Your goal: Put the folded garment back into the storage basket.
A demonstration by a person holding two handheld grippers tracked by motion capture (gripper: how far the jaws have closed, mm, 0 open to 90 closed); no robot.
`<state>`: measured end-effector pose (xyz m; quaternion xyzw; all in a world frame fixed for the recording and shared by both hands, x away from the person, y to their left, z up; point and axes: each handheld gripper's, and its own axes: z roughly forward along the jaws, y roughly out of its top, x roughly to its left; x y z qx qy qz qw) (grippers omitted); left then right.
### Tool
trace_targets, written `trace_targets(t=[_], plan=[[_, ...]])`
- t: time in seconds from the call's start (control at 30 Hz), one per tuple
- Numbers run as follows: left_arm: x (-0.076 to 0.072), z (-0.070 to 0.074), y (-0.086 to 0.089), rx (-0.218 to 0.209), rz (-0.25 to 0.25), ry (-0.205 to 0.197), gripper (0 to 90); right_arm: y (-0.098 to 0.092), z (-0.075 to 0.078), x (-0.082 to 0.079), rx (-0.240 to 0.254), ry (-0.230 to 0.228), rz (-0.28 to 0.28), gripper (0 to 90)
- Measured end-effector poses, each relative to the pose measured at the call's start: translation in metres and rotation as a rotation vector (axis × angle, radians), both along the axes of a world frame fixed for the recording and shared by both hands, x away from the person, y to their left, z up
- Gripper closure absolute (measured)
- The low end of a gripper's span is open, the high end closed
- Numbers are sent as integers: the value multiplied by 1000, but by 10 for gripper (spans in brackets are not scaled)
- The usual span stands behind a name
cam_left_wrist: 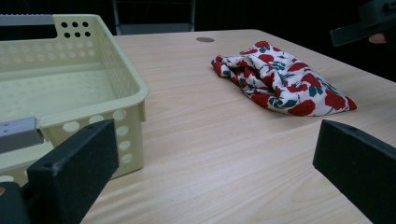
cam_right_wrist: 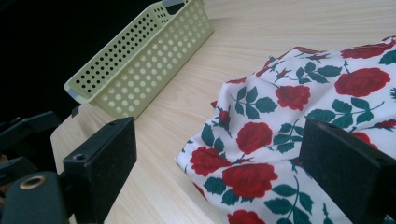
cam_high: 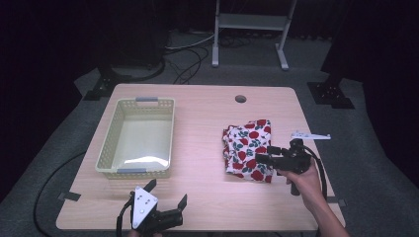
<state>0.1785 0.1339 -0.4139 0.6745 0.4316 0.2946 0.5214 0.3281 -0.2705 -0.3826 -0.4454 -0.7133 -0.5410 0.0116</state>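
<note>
1. Right claw point(cam_right_wrist: 215, 172): both black jaws rise from the bottom edge, spread wide, nothing between them.
2. Rose-print cloth point(cam_right_wrist: 299, 140): white, red roses, green leaves; lies rumpled on the desk point(cam_right_wrist: 261, 42). Right jaw stands in front of the cloth; left jaw stands over bare wood beside the cloth's near edge. Contact cannot be told.
3. Pale green perforated basket point(cam_right_wrist: 144, 65): on the desk at upper left, well apart from the cloth; grey handle at each end.
4. Left claw point(cam_right_wrist: 23, 140): black parts at left edge, state not readable.
</note>
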Motion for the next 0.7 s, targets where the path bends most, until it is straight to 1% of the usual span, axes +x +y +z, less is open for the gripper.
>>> trace_targets(t=[0.07,0.1,0.13,0.17,0.27,0.33,0.37,0.4,0.43,0.6,0.63,0.67,0.7], plan=[[0,0,0,-1,1,2,0,2,1,5,-9,6,-1,105],[1,0,0,-1,1,2,0,3,1,8,-6,5,-5,105],[1,0,0,-2,3,2,0,3,0,11,-7,21,-4,105],[1,0,1,-3,4,1,0,4,0,14,-25,31,-3,105],[1,0,1,-3,4,1,0,7,-1,21,-38,47,-5,105],[1,0,1,-3,4,1,0,7,-1,24,-45,48,-6,105],[1,0,1,-3,4,1,0,8,-1,26,-51,55,-6,105],[0,1,2,-4,4,1,0,9,-2,31,-45,66,-7,106],[1,1,2,-5,5,1,0,9,-2,33,-59,78,-5,106],[1,1,2,-7,5,1,0,12,2,40,-77,77,-4,106],[1,1,2,-9,8,0,0,14,4,42,-72,79,-4,106],[0,1,2,-11,8,-1,0,15,4,44,-89,84,-1,106],[1,1,3,-11,8,-2,0,16,5,44,-94,77,0,107]])
